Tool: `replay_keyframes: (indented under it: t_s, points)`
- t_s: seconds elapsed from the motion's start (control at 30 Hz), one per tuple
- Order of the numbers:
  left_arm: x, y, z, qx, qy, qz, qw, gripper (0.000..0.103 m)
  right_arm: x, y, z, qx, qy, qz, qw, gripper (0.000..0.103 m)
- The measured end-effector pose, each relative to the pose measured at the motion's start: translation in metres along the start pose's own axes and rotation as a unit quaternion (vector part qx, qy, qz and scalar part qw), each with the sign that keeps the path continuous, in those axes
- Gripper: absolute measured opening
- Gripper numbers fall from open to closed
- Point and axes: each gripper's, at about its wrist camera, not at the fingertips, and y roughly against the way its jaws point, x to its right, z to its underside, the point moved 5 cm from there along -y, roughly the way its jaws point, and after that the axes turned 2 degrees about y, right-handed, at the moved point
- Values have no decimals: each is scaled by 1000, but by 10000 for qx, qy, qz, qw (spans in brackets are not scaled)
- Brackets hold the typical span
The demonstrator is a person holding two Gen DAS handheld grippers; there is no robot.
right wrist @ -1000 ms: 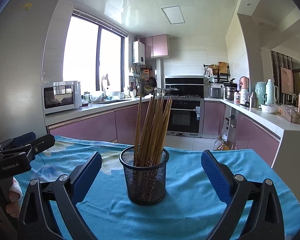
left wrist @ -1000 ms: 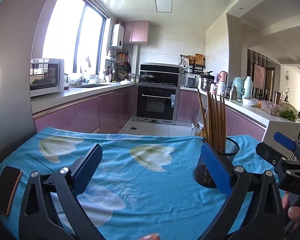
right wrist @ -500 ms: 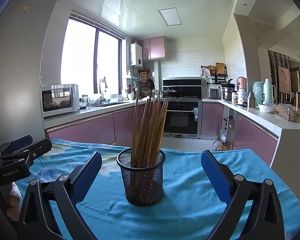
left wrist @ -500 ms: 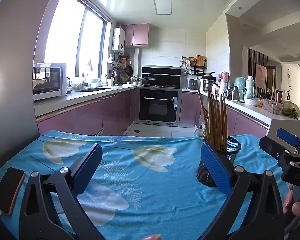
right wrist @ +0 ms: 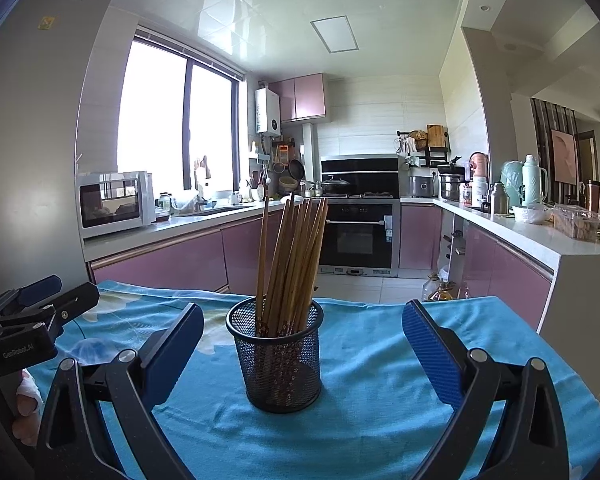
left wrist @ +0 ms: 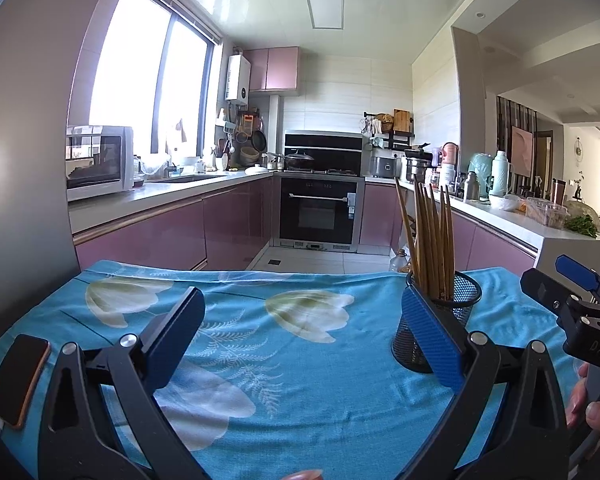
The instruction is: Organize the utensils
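As before, chopsticks (right wrist: 290, 264) upright, cup (right wrist: 278, 360) unmoved.

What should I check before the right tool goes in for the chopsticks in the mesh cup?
1. Right tool open: ok, pads spread wide with nothing between them.
2. Mesh cup upright on the blue cloth: ok.
3. Cup centred ahead of the right tool: ok in the right wrist view.
4. Chopsticks reachable from above: ok, they stand well above the rim, fanned and leaning.
5. Left tool out of the way: ok, open and to the cup's left, not touching it.
6. Phone at the cloth's left edge clear of the path: ok, far from the cup.
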Motion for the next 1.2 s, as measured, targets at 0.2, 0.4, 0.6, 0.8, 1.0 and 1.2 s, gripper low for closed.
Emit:
replay_keyframes:
  t_s: [0.2, 0.4, 0.6, 0.8, 1.0, 1.2]
  points:
    - [0, 0, 0, -7, -4, 2, 10000, 97, 0, 1, -2, 24, 10, 5, 10000, 96]
    - [0, 0, 0, 14, -9, -12, 10000, 97, 2, 2, -3, 38, -2, 25, 10000, 96]
    - [-1, 0, 0, 9, 16, -12, 10000, 97, 3, 3, -4, 55, 20, 60, 10000, 96]
    - [0, 1, 0, 13, -13, -29, 10000, 97, 4, 4, -6, 76, 22, 81, 9999, 96]
    - [0, 1, 0, 9, -13, -25, 10000, 97, 4, 5, -6, 61, 17, 88, 9999, 96]
    - [1, 1, 1, 7, -20, -31, 10000, 97, 5, 3, -7, 56, 19, 105, 9999, 96]
